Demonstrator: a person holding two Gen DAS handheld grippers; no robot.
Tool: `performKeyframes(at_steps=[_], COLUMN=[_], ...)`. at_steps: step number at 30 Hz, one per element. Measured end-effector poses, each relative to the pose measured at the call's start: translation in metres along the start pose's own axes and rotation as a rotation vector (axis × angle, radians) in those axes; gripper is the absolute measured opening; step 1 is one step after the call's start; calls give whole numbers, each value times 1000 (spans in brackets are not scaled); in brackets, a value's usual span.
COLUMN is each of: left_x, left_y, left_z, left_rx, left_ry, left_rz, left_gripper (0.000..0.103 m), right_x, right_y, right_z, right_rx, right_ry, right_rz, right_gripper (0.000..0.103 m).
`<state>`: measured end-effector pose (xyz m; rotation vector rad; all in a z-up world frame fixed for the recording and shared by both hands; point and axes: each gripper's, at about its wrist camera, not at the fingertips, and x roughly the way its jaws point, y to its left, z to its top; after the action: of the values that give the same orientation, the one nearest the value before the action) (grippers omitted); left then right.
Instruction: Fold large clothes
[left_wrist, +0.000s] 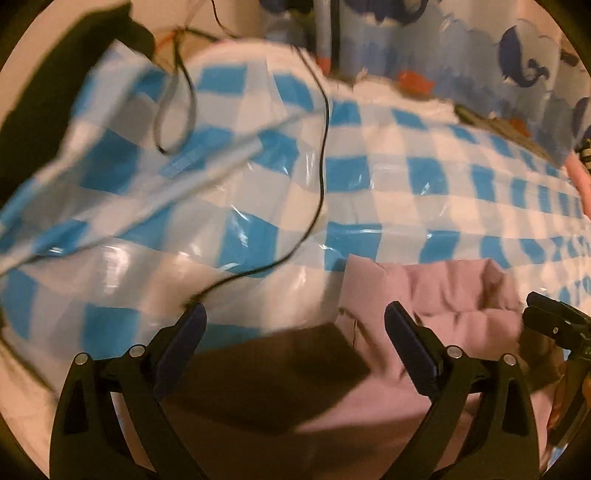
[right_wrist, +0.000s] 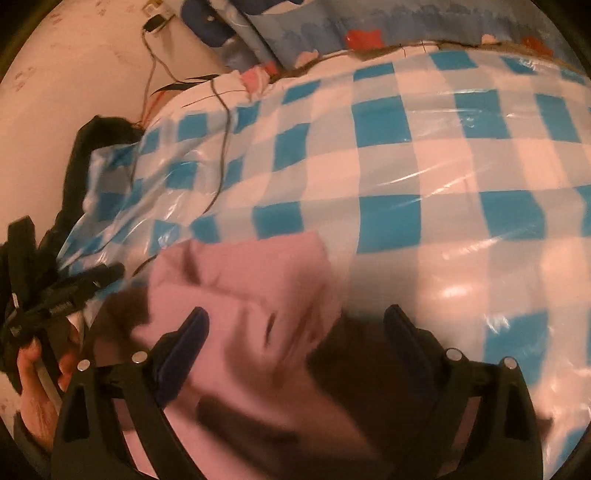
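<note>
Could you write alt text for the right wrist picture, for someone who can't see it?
Open tongs hover empty above a pink garment lying on a shiny blue-and-white checked sheet. At the left edge, a hand holds a second pair of tongs; the picture is motion-blurred.

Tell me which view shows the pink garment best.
The right wrist view: the pink garment fills the lower centre, its folds visible between the open fingers of the right hand-held gripper. The left wrist view catches only its edge at lower right, partly shadowed.
</note>
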<state>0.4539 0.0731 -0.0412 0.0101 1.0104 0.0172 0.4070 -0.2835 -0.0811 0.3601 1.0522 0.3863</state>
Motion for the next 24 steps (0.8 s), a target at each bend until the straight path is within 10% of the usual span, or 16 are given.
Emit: performKeyframes(at_steps=[3, 4, 5, 6, 9, 20, 24], left_x=[30, 35, 39, 40, 19, -132, -58], left_y=[-14, -18, -24, -30, -46, -32, -54], left_z=[-6, -10, -15, -19, -30, -31, -13], left_rx=[15, 20, 43, 60, 126, 70, 93], left_ry=[46, 53, 64, 82, 8, -510, -370], left_rz=[19, 6, -24, -65, -17, -95, 62], left_gripper=[93, 83, 64, 27, 13, 9, 10], right_x=[21, 26, 30, 28, 9, -112, -38], right_y=[1, 8, 15, 21, 33, 78, 54], right_z=[-3, -8, -12, -14, -18, -10, 8], right_rx=[-34, -87, -125, -153, -191, -281, -194], right_ry=[29, 50, 58, 50, 6, -413, -286], right_rz=[27, 17, -33, -52, -65, -2, -162], right_gripper=[87, 63, 60, 51, 32, 26, 35])
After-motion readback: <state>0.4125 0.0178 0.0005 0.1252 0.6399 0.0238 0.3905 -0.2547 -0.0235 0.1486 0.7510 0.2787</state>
